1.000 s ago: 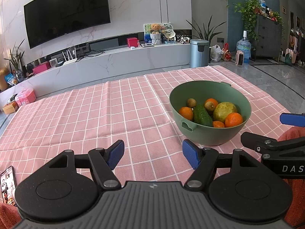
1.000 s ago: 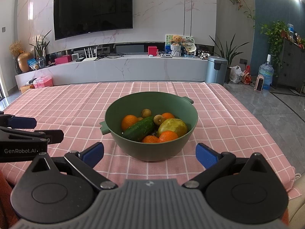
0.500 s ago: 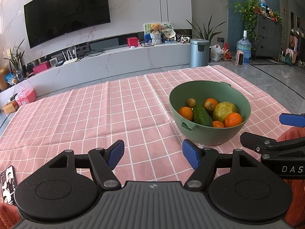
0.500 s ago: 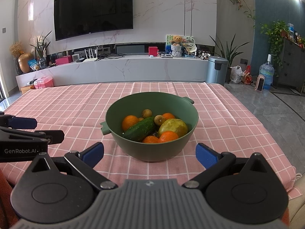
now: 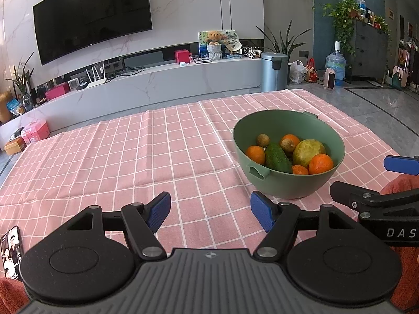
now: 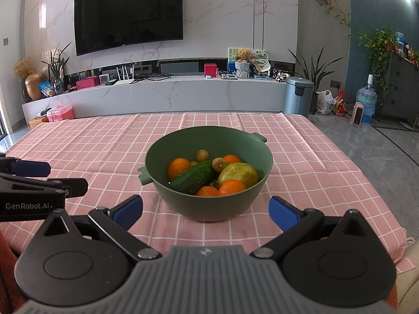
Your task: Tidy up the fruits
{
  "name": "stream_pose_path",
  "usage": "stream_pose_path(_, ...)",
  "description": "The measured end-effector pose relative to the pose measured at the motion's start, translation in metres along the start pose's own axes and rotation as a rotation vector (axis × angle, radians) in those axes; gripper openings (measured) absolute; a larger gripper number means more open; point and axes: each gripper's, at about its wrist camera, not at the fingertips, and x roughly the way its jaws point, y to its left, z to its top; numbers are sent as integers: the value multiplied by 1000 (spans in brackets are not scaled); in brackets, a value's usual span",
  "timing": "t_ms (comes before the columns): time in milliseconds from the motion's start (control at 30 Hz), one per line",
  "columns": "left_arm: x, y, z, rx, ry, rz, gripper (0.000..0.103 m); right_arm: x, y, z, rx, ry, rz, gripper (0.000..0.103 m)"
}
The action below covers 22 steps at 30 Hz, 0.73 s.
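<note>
Nothing much moved since the earlier pictures: same spots for both grippers, only a tiny shift of the bowl in the views.

Left gripper (image 5: 210, 210): wide open, holding nothing, hovering over the pink checked cloth (image 5: 131, 157) on the table. Blue fingertips (image 5: 158, 210) well apart. Green round plastic bowl (image 5: 288, 183) ahead and to the right, not touched.

Right gripper (image 6: 205, 210): wide open too, empty, pointing right at the same bowl (image 6: 209, 206). Bowl sitting between the two blue fingertips (image 6: 282, 213) in the view, but a bit farther off, not touched.

Inside the bowl: a long dark green bumpy cucumber (image 6: 193, 176) lying tilted in the middle, a big yellow-green round fruit (image 6: 238, 174) on the right, touching the cucumber's end. Four small oranges: one at the left (image 6: 178, 167), one at the back (image 6: 231, 159), two at the front (image 6: 231, 186). Two small brown round fruits (image 6: 202, 155) near the back.

Off to the left edge of the left view: a phone with a lit screen (image 5: 10, 251). Behind the table: a big black TV on a white marble wall (image 6: 128, 14).
</note>
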Motion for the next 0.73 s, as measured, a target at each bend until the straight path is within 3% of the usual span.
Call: stream_pose_path(733,-1,3,0,-3,-9,-4,82,0,0,0,0,0,0,98)
